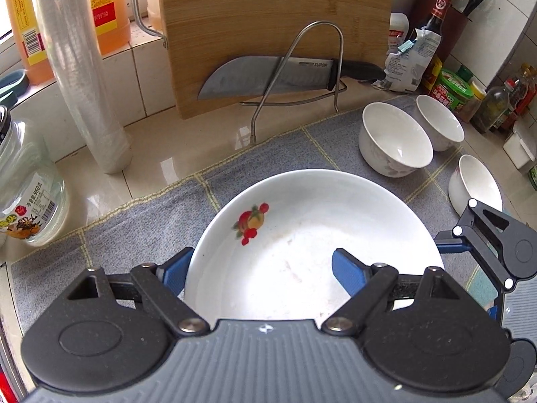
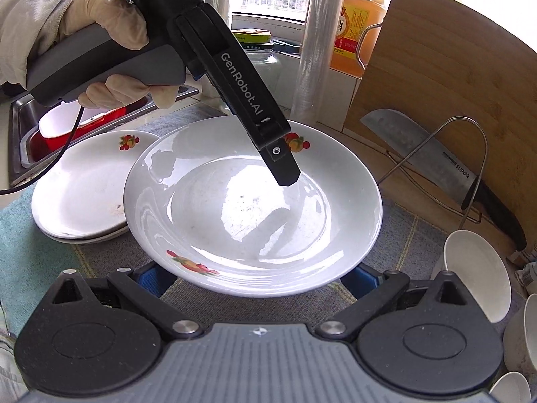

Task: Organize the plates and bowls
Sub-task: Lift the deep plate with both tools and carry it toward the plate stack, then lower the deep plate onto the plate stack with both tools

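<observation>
A white plate with a fruit print (image 1: 302, 245) lies on the grey mat; it also shows in the right wrist view (image 2: 251, 208). My left gripper (image 1: 258, 275) is open, one blue finger (image 1: 345, 272) inside the plate and the other finger (image 1: 174, 270) outside its left rim. In the right wrist view its black finger (image 2: 282, 164) dips into the plate. My right gripper (image 2: 258, 280) is open, low at the plate's near rim, its blue pads partly hidden under the rim. A stack of matching plates (image 2: 80, 188) lies to the left. Three white bowls (image 1: 396, 141) (image 1: 439, 122) (image 1: 476, 184) stand to the right.
A bamboo cutting board (image 1: 275, 33) and a knife (image 1: 268, 77) lean in a wire rack at the back. Oil bottles (image 1: 107, 6), a film roll (image 1: 80, 67), a glass jar (image 1: 27, 188) stand left; condiment bottles (image 1: 453, 90) right. A sink with a red basin (image 2: 67, 127) lies beyond the plate stack.
</observation>
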A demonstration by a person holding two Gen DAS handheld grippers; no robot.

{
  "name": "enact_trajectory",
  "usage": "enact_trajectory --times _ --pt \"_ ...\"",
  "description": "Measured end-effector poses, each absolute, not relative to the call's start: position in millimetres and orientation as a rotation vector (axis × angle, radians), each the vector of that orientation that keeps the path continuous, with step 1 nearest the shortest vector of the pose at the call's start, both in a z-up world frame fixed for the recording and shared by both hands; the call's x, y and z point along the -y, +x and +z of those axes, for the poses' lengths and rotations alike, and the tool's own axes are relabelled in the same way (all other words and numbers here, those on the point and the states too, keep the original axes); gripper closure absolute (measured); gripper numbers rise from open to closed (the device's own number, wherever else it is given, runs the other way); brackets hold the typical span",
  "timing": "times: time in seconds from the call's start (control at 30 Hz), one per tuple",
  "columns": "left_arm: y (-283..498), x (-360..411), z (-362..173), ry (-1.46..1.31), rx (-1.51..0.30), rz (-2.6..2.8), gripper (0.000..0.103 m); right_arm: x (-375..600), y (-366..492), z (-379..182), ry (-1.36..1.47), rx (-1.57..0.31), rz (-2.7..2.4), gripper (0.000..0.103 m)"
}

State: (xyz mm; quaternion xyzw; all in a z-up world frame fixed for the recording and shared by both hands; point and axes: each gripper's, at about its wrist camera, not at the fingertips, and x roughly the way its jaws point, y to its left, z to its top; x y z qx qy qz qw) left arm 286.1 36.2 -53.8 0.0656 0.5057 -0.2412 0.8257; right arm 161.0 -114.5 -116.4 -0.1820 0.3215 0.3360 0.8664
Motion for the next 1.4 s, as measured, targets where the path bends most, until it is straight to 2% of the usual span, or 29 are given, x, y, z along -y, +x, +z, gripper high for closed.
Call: enact_trajectory --times 1.4 --pt "209 -139 -48 -0.046 -1.079 -0.304 0.016 42 129 -119 -0.498 -0.655 0.924 0.0"
